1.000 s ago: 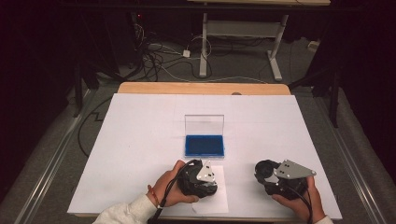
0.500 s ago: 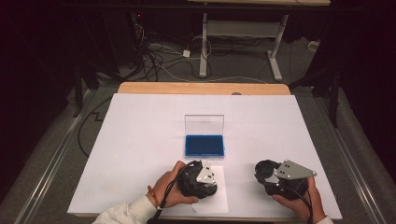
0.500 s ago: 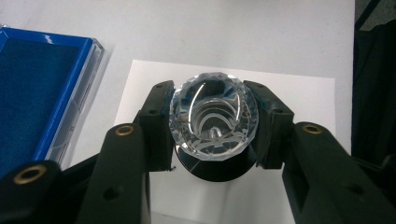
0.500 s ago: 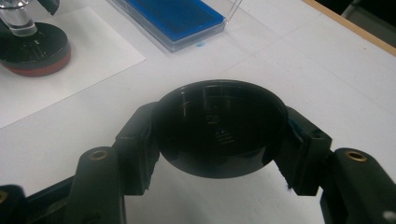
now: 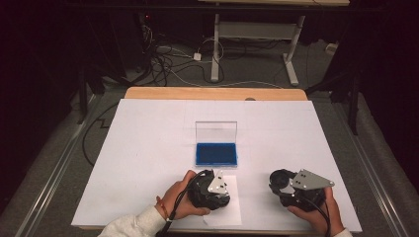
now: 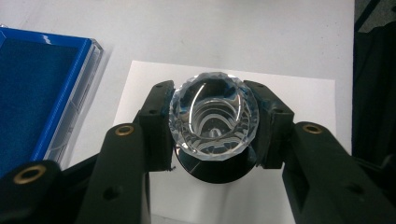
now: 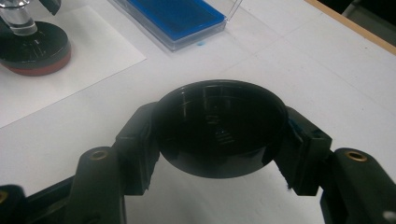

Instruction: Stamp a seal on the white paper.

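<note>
My left gripper point(image 6: 213, 126) is shut on a clear faceted crystal piece point(image 6: 212, 109) that stands over a round black base point(image 6: 215, 173). Both rest above a small white sheet point(image 6: 303, 98) near the table's front edge. From the right gripper view the same clear piece point(image 7: 17, 21) rises from the black base point(image 7: 32, 46), which has a reddish lower rim. My right gripper point(image 7: 219, 135) is shut on a round black cap point(image 7: 219, 121), held just above the white table cover. In the high view the left gripper point(image 5: 212, 190) sits front centre and the right gripper point(image 5: 285, 186) front right.
An open case point(image 5: 216, 153) with a blue lining and an upright clear lid point(image 5: 216, 132) stands mid-table, just beyond the left gripper. A white cover point(image 5: 148, 143) spans the table; a wooden edge point(image 5: 212, 93) shows at the back. Cables and desk legs lie on the floor beyond.
</note>
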Motion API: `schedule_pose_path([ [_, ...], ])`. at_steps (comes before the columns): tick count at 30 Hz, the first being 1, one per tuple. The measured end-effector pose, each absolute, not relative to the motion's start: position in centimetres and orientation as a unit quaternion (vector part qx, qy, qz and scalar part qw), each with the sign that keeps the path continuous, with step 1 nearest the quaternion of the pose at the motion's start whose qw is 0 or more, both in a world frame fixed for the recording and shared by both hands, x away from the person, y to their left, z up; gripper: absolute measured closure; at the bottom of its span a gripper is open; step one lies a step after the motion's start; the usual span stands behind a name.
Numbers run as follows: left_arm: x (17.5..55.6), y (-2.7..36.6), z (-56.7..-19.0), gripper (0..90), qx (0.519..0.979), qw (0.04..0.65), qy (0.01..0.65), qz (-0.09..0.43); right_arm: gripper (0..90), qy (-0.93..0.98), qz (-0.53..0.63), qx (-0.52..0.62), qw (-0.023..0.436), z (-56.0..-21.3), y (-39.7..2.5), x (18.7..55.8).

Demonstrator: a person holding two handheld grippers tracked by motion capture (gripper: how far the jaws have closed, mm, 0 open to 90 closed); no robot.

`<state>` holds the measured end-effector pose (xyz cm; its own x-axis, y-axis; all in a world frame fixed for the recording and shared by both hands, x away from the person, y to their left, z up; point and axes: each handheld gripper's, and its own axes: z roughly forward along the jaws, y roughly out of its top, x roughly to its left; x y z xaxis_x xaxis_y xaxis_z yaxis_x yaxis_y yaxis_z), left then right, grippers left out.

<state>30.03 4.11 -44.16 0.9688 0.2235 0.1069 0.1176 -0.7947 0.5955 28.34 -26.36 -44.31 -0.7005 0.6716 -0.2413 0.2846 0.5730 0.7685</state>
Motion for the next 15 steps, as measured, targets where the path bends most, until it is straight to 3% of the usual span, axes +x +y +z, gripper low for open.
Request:
schedule_pose_path([
  [15, 30.28, 4.31, -44.26, 54.7, 0.943, 0.313, 0.088, 0.075, 38.6, 0.842, 0.371, 0.282, 0.271, -44.16, -26.43, 28.24],
])
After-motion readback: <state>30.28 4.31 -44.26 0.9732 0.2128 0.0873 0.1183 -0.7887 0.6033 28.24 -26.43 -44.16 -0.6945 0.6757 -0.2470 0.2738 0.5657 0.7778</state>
